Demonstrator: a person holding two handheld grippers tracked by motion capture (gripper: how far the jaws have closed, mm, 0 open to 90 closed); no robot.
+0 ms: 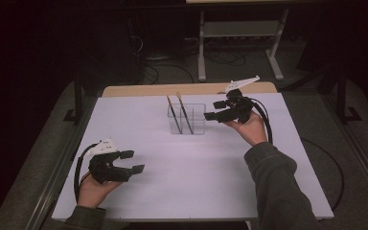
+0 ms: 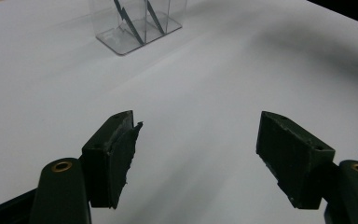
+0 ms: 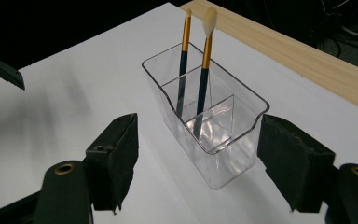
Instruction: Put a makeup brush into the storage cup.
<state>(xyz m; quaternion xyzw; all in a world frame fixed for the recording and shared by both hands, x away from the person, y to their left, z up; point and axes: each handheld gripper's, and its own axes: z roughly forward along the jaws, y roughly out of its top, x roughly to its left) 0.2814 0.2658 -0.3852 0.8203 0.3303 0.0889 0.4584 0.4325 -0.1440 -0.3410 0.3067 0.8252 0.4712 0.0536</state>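
Observation:
A clear plastic holder [image 1: 194,125] with inner dividers stands upright at the middle back of the white table [image 1: 196,182]. Two dark-handled brushes with gold ferrules lean in it, one [image 3: 183,60] thin-tipped, the other [image 3: 205,65] with a pale tuft. My right gripper [image 1: 213,110] hovers just right of the holder, open, with nothing between its fingers. In the right gripper view the holder [image 3: 223,163] sits ahead of its spread jaws [image 3: 198,126]. My left gripper [image 1: 133,161] is open and empty at the front left, well away from the holder [image 2: 121,39].
A bare wooden strip [image 1: 187,89] runs along the table's far edge. Behind it on the dark floor stand a white-legged frame [image 1: 239,43] and loose cables [image 1: 163,67]. The left gripper's tip [image 3: 0,65] shows at the far left of the right gripper view.

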